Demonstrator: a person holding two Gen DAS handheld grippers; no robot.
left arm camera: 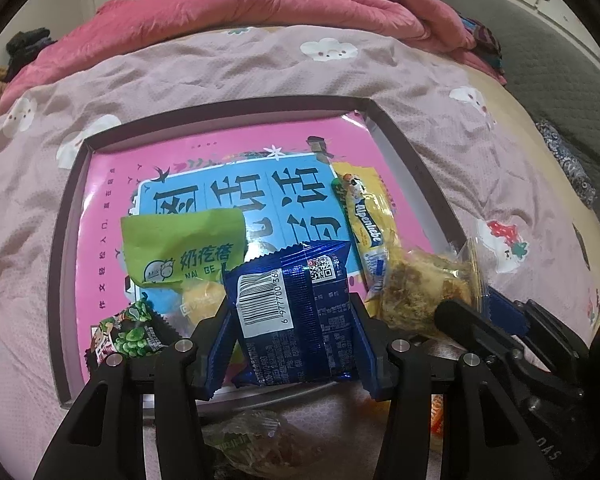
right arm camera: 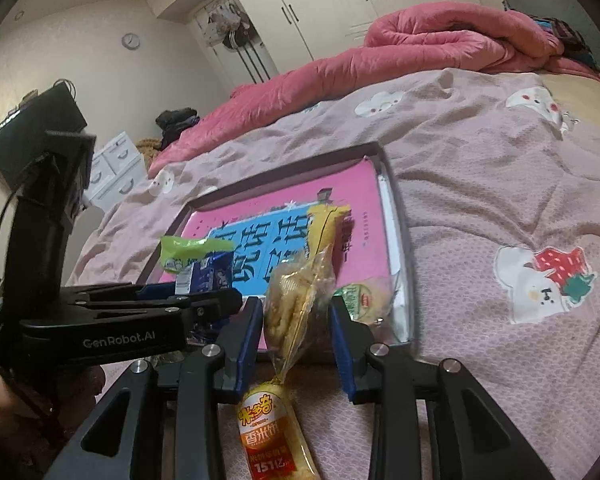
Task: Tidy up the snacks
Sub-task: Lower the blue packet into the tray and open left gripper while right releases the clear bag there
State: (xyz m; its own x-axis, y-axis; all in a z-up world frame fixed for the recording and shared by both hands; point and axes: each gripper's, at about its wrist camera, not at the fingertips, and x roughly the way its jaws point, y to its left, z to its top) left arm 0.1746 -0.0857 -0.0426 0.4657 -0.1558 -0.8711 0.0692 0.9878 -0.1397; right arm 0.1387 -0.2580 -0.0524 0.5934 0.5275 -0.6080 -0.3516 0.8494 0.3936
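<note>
Two hand-held grippers work over a shallow dark-rimmed tray (left arm camera: 396, 136) that lies on a bed with a pale purple printed sheet (left arm camera: 220, 72); a pink book cover (left arm camera: 112, 184) lines the tray's floor.

The left gripper (left arm camera: 290, 320) is clamped on a dark blue snack packet (left arm camera: 288, 312), its blue pads pressing the packet's two sides, and holds it above the near edge of the tray. The packet stands upright with its barcode facing the camera.

The right gripper (right arm camera: 296, 328) is near the tray's near right corner. Its jaws are opening, with a clear bag of yellowish pastry (right arm camera: 296, 304) between them; in the right wrist view a gap shows on each side of the bag, so the pads do not press it.

Inside the tray, a green packet (left arm camera: 184, 252) lies left of the middle, a long yellow packet (left arm camera: 364, 216) lies toward the right edge, and a small dark packet with green peas printed on it (left arm camera: 132, 332) sits at the near left corner.

Off the tray, on the sheet beside its near edge, lie an orange-and-yellow rice cracker pack (right arm camera: 272, 436) and a clear wrapped snack (left arm camera: 256, 440).

A rumpled pink quilt (left arm camera: 260, 4) is heaped along the far edge of the bed.
</note>
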